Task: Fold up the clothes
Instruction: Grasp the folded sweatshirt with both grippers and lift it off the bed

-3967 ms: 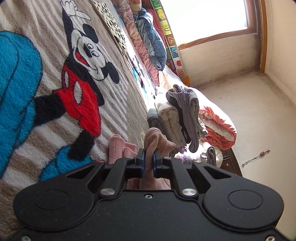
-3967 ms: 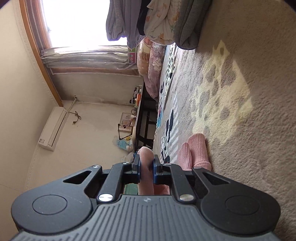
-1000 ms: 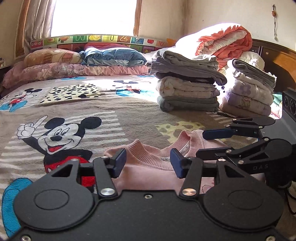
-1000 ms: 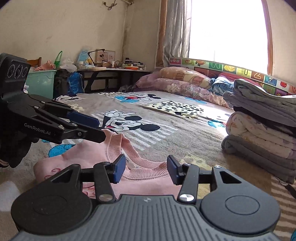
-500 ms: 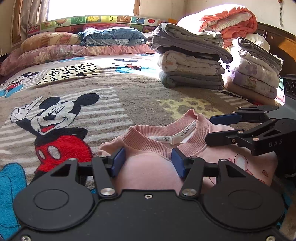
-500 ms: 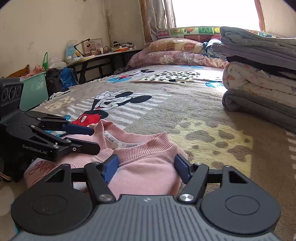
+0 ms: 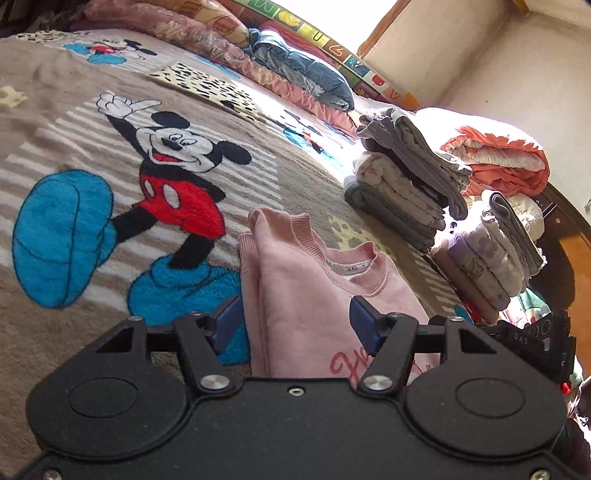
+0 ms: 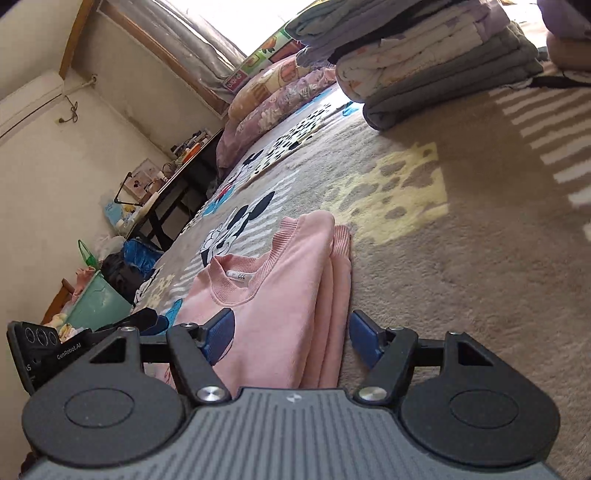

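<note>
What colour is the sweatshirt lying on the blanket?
Pink sweatshirt with ribbed collar; clearest in the right wrist view.

Open blanket [image 7: 55, 229] left of pink sweatshirt [image 7: 306, 291]: free passage for left tool [image 7: 295, 325]. Right of sweatshirt in right wrist view, bare blanket up to stack of folded clothes [image 8: 436, 62]: free for right tool [image 8: 291, 336]. Second stack [image 7: 495, 254] near headboard [image 7: 569, 251] narrows gap on that side. Pillows [image 7: 207, 33] block far edge. Left tool body [image 8: 40, 350] sits just beside sweatshirt's left side.
</note>
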### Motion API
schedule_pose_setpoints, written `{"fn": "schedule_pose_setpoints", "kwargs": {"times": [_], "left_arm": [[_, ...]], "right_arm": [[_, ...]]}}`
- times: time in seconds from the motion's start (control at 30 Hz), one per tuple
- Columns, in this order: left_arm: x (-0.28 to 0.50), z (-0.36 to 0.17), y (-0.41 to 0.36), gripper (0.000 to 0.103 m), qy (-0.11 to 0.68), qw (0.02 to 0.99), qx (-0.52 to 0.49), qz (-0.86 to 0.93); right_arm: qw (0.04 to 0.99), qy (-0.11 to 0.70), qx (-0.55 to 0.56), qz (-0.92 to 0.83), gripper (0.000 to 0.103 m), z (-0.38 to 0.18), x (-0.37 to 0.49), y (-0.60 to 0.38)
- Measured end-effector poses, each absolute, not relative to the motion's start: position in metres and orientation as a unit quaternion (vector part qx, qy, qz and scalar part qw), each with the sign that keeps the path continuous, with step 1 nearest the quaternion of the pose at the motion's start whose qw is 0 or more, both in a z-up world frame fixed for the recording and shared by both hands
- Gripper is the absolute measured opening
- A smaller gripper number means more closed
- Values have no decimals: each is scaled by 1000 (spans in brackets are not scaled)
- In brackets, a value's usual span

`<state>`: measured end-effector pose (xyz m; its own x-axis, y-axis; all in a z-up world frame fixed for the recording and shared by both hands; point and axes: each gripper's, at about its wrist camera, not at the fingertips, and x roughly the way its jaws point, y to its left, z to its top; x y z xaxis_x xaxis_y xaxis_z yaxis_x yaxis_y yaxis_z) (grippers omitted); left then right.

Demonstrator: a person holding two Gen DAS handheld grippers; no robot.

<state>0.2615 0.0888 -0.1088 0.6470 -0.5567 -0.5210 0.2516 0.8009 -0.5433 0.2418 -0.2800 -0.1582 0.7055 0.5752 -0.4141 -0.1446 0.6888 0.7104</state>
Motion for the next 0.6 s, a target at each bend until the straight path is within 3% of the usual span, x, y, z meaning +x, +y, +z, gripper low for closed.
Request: {"fn": "schedule_pose_setpoints", "kwargs": {"times": [0.2, 0.4, 0.5, 0.6], "left_arm": [[276, -130, 95, 63, 402, 831, -320, -215], [299, -140, 89, 61, 403, 800, -386, -219], [301, -141, 84, 54, 402, 799, -390, -219], [301, -149, 86, 36, 400, 784, -423, -215]], "right_arm": [[826, 332, 407, 207, 71, -175, 247, -281], [825, 330, 407, 213, 69, -181, 265, -273], [827, 326, 405, 214, 59, -184, 272, -274], [823, 327, 410, 216, 44, -189, 278, -273]]}}
